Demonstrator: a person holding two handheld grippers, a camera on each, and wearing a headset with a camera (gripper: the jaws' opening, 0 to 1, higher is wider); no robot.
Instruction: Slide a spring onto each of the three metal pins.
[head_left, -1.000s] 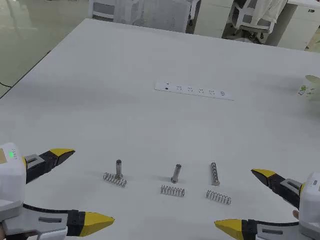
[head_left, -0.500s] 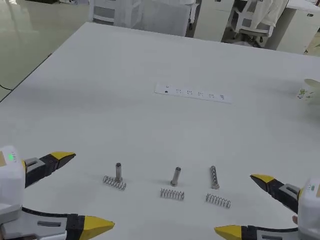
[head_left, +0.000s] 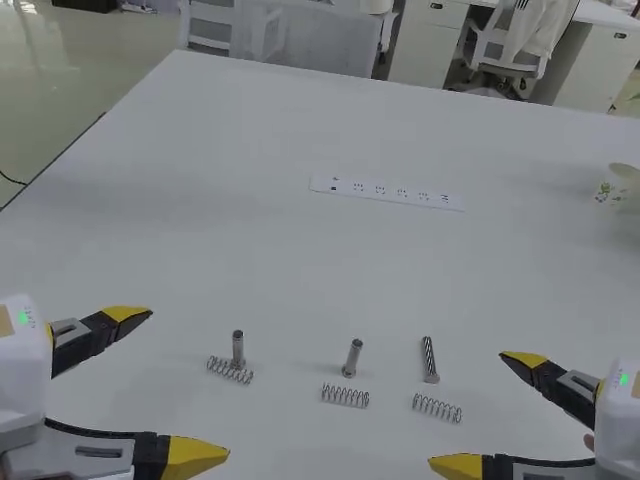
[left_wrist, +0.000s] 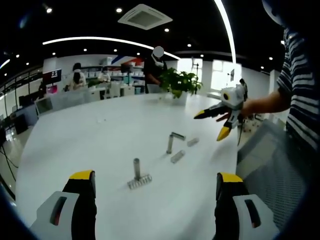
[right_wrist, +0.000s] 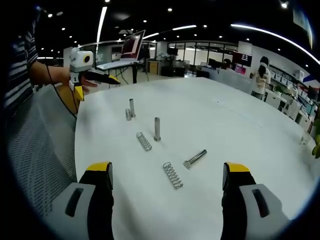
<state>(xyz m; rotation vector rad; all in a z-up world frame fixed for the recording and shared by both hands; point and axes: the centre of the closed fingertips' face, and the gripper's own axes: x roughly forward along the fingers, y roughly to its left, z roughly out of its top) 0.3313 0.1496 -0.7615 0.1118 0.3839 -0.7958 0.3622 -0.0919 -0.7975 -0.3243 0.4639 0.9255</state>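
I saw a white power strip lying flat on the white table, well ahead of the left tongs and the right tongs — about midway between them. A paper cup sat far beyond the right tongs, near the table's edge. Office chairs stood past the far edge — and, ahead of the left tongs, a potted plant.

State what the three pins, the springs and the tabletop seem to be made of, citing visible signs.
Pins: probably steel, smooth grey with a sheen.
Springs: thin coiled wire, silvery, likely steel.
Tabletop: matt white, even surface, perhaps laminate; the look leaves it open.
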